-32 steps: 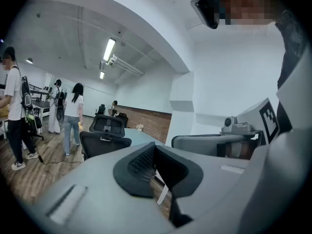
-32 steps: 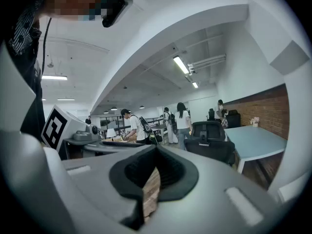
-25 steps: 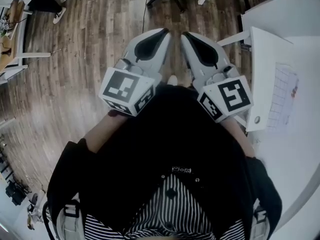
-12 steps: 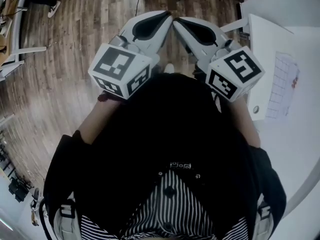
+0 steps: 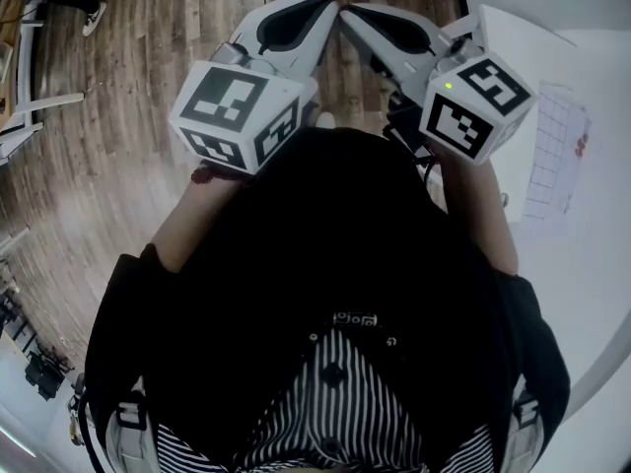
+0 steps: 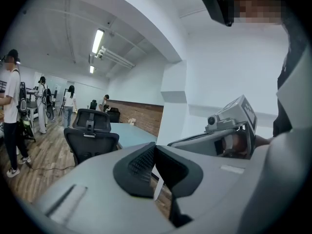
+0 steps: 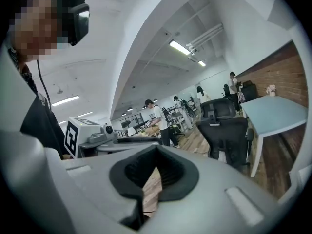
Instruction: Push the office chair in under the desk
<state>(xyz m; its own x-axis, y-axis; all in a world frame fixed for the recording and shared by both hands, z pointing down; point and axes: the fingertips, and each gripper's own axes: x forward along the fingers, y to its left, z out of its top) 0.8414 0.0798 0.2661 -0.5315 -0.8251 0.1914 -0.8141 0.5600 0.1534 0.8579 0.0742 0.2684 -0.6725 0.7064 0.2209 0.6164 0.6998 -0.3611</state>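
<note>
**Chair well ahead, both tongs shut and empty**

The left tongs [image 6: 155,150] and right tongs [image 7: 156,152] are both closed, pad against pad, with nothing between them. In the head view they are held out in front of the person, angled inward so their tips nearly meet.

The black office chair [image 6: 91,136] stands well apart from them, straight ahead across the wooden floor [image 5: 128,166]. It shows left of the left tongs' line and right of the right tongs' line, so neither hand looks nearer. It stands upright, and its headrest and backrest seem turned towards the tongs.

The pale worktop [image 7: 273,112] it belongs under lies just beside it, to its right. The push probably runs that way.

The floor between looks open. A nearer white worktop [image 5: 592,264] borders the person's right side. Other people [image 7: 158,121] stand further off.
</note>
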